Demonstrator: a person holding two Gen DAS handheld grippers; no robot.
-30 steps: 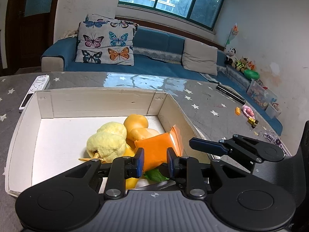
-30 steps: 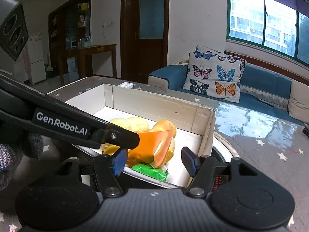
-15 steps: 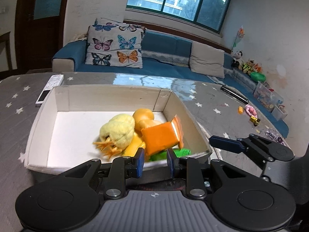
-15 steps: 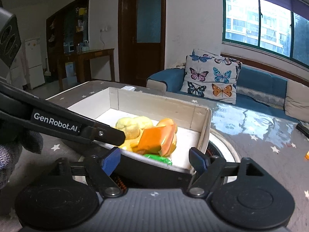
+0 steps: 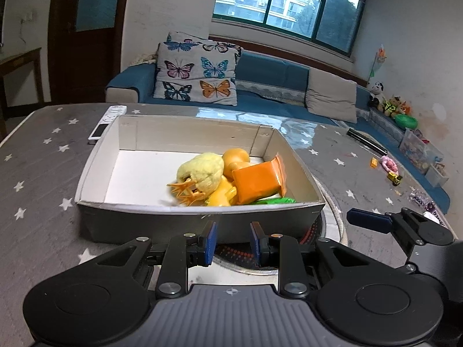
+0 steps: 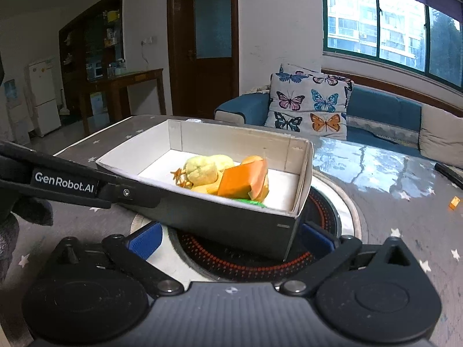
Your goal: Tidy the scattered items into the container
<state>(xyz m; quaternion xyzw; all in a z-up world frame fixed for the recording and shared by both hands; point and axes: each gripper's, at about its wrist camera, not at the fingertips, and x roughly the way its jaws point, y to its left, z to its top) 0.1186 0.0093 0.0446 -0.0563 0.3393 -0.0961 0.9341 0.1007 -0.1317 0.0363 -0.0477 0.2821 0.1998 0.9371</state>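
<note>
A grey cardboard box [image 5: 199,225] with a white inside stands on the star-patterned table; it also shows in the right wrist view [image 6: 231,225]. Inside lie a yellow plush chick [image 5: 202,170], an orange packet [image 5: 257,182], a yellow-orange toy [image 5: 235,156] and a green packet [image 5: 275,201]. The chick [image 6: 202,169] and orange packet [image 6: 240,183] show in the right wrist view too. My left gripper [image 5: 233,243] is in front of the box's near wall, narrowly open and empty. My right gripper [image 6: 228,238] is wide open and empty, in front of the box's corner.
A round induction hob [image 6: 327,217] is set in the table under the box's right end. A white remote [image 5: 107,121] lies behind the box. A black stick [image 5: 367,141], small toys [image 5: 389,167] and an orange block [image 6: 454,202] lie on the right. A blue sofa [image 5: 275,81] is behind.
Both grippers have pulled back from the box. The left gripper had the orange packet between its fingers and has left it in the box. The right gripper has opened wider.
</note>
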